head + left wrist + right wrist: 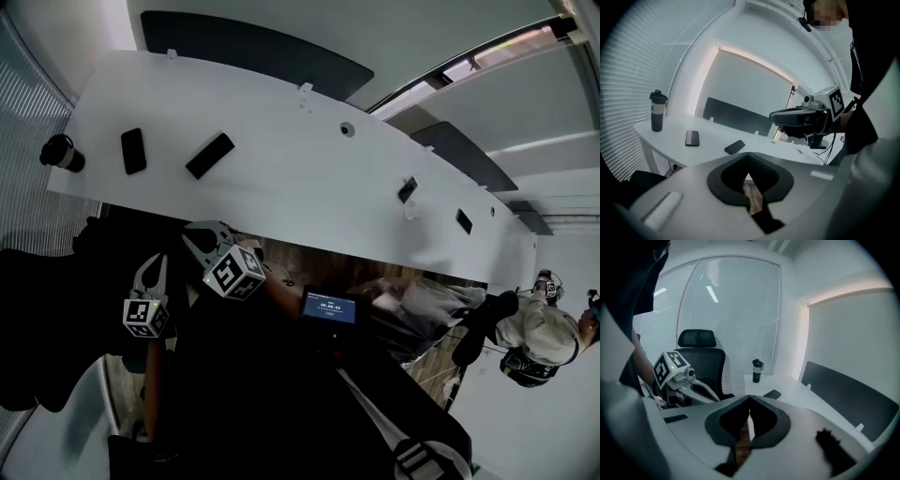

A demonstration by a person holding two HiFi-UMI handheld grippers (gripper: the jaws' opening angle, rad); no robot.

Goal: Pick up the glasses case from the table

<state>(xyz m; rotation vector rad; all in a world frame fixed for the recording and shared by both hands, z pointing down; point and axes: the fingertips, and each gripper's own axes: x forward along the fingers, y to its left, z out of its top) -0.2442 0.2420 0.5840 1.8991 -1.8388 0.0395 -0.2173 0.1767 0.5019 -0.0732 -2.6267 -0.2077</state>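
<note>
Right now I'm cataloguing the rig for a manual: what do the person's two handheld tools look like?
Both match: the left tool and right tool have pale grey bodies whose two jaws carry black curved pads tapering to a point. Each bears a white cube printed with black square markers. The person wears dark clothing.

Dark speck [407, 189]: far right on the table [281, 187], too small to tell what it is.
Second dark speck [464, 221]: farther right, likewise too small.
Screen [329, 307]: its print is too small to read.
Person [539, 333]: far right, too small for detail.
Figure [592, 309]: cut off by the right edge.
Chair [698, 355]: seat and base hidden behind the left gripper [712, 393] and the right gripper [749, 399], whose grey body fills the near part.
Jagged dark shape [834, 453]: near right, blurred; cannot tell what it is.
</note>
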